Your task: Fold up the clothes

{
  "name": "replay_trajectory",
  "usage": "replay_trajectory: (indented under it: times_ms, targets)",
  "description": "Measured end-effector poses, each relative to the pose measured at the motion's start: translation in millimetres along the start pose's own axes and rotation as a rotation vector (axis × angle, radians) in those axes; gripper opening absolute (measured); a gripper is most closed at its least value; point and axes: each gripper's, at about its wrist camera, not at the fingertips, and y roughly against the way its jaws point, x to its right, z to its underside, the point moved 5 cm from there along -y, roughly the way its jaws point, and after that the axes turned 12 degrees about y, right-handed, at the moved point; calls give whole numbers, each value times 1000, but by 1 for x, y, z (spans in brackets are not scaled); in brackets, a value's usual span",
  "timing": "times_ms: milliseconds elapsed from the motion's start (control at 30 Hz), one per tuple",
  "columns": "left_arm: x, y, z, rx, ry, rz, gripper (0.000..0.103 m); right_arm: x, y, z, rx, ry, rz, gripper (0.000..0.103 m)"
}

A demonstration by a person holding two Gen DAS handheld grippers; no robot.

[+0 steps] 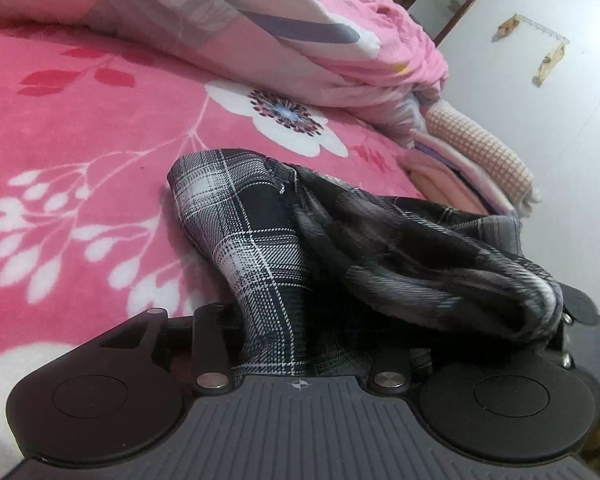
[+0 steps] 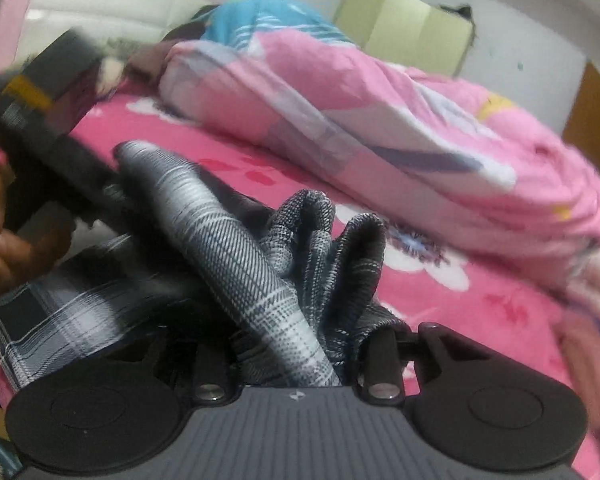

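Note:
A black, grey and white plaid garment (image 1: 284, 248) lies bunched over the pink floral bedspread (image 1: 80, 128). My left gripper (image 1: 300, 344) is shut on a fold of it; the cloth rises from between the fingers and drapes to the right. My right gripper (image 2: 296, 356) is shut on several bunched folds of the same plaid garment (image 2: 228, 240), which stand up in front of the lens. The other gripper's black body (image 2: 48, 128) and a hand (image 2: 0, 236) show at the left of the right wrist view, close by. The fingertips of both grippers are hidden by cloth.
A rolled pink patterned quilt (image 1: 300, 32) lies along the far side of the bed; it also shows in the right wrist view (image 2: 380, 128). Folded clothes (image 1: 472, 168) are stacked at the right bed edge. A white wall (image 1: 560, 120) lies beyond. A blue cloth (image 2: 268, 20) lies behind the quilt.

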Motion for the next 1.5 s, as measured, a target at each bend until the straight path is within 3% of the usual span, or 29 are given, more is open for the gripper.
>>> replay_trajectory:
  times_ms: [67,133,167,233,300,400,533,633,800,967,1067,1200,1367,1500]
  targets:
    - [1,-1,-2,-14,-1,-9,41,36,-8,21,-7,-301,-107,35]
    - [3,-2,-3,-25,-7,-18,41,72,-15,41,-14,-602,-215,46]
    - [3,-2,-3,-28,-8,-20,42,90,-22,59,-28,-793,-289,47]
    - [3,-2,-3,-32,-5,-15,44,109,-26,84,-2,-1045,-407,46]
    - [1,-2,-4,-35,7,-5,44,119,-22,94,12,-1147,-446,47]
    - [-4,-1,-5,-45,48,20,44,129,-11,101,19,-1225,-436,53]
    - [-8,1,-7,-58,81,43,44,139,-2,108,6,-1288,-413,55]
    - [-9,1,-7,-67,87,51,44,147,-1,111,-6,-1303,-368,67]
    - [-13,1,-10,-91,130,59,44,164,-2,105,-45,-1257,-288,73]
    - [-16,3,-10,-94,157,78,44,186,13,116,25,-1342,-168,76]
    - [-17,7,-9,-104,167,88,44,185,23,113,49,-1304,-134,76]
    - [-20,16,-8,-138,191,98,44,162,41,103,72,-1216,-178,76]
    - [-22,32,3,-184,194,101,44,126,59,92,34,-1035,-181,76]
    - [-18,46,18,-212,145,82,44,115,57,96,20,-1040,-219,76]
